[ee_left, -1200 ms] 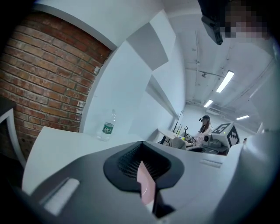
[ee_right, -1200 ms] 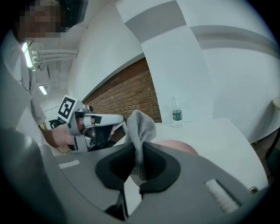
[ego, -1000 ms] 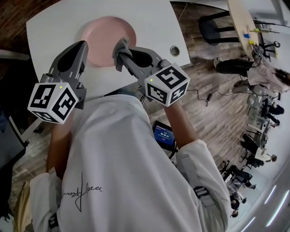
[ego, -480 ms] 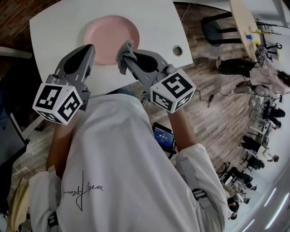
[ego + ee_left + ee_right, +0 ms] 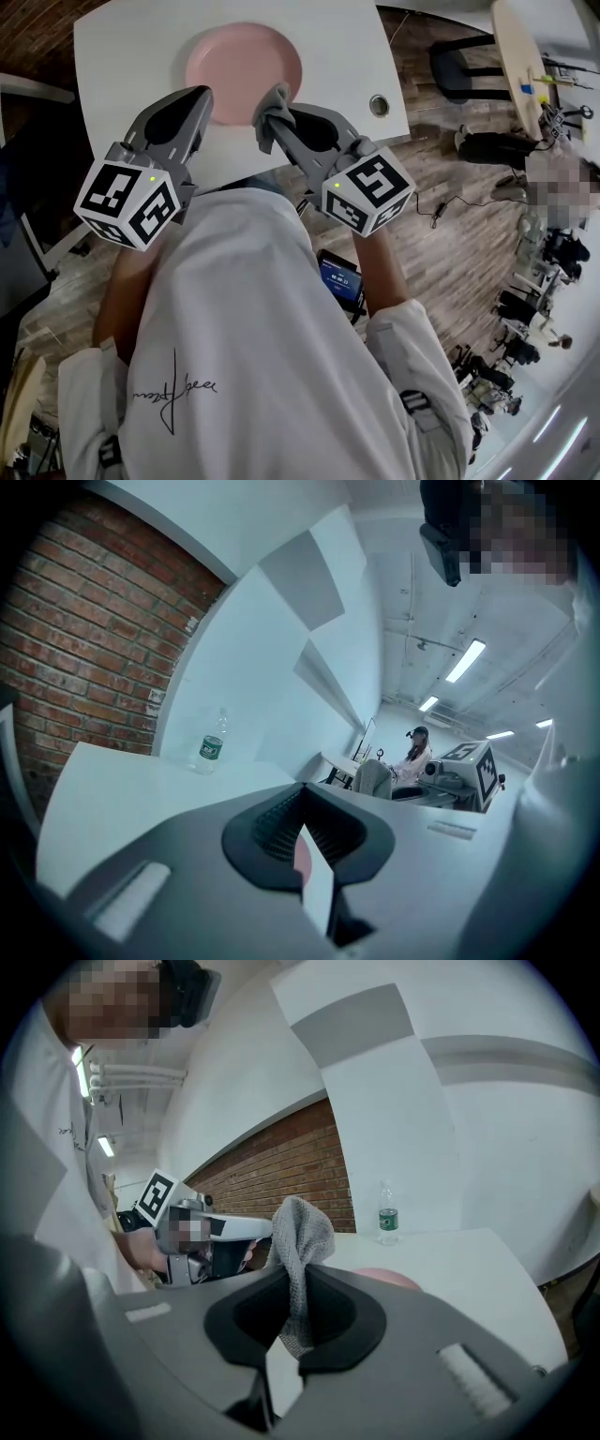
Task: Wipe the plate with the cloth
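A round pink plate lies flat on a white table. The plate is smooth and plain, with a shallow raised rim. In the head view, it sits just beyond the tips of both grippers.

The right gripper has its dark grey jaws pinched on a grey cloth. The cloth is soft, with a fine woven or knitted texture. It is bunched into a crumpled tuft that sticks out past the jaws, with a short end hanging between them. The tuft sits at the plate's near right edge, but no view shows whether it touches the plate.

The left gripper has its ribbed jaws pressed together with nothing between them, near the plate's left edge.

A clear plastic water bottle with a green label stands upright at the table's far side, in front of a red brick wall. A round metal grommet is set into the tabletop to the right of the plate.
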{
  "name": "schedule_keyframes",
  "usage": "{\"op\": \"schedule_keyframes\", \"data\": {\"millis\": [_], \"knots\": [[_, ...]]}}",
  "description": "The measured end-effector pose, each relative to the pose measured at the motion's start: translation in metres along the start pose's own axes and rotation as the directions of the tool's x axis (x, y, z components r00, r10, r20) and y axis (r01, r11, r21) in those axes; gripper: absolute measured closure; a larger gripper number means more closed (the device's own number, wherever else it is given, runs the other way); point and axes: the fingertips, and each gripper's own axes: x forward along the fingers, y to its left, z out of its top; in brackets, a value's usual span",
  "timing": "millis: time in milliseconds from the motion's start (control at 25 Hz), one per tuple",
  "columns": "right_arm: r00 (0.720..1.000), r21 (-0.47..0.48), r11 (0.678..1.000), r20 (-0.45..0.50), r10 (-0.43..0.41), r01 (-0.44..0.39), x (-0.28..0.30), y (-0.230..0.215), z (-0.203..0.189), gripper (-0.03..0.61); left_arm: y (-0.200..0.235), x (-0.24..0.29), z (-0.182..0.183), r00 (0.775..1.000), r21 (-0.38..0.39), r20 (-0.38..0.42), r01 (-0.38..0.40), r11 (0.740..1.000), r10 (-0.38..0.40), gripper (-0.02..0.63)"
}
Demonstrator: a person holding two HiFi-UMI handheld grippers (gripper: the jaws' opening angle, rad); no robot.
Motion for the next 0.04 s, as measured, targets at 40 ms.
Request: {"op": "schedule_keyframes", "data": {"millis": [40], "knots": [[1.0,-0.001,1.0,-0.002,-0.001,0.001,-0.0011,-0.0013,0.0004,0.549,-0.0009,0.0012,0.0001,1.0,0.001,-0.004,0.001,1.0,-0.001,0.597]]}}
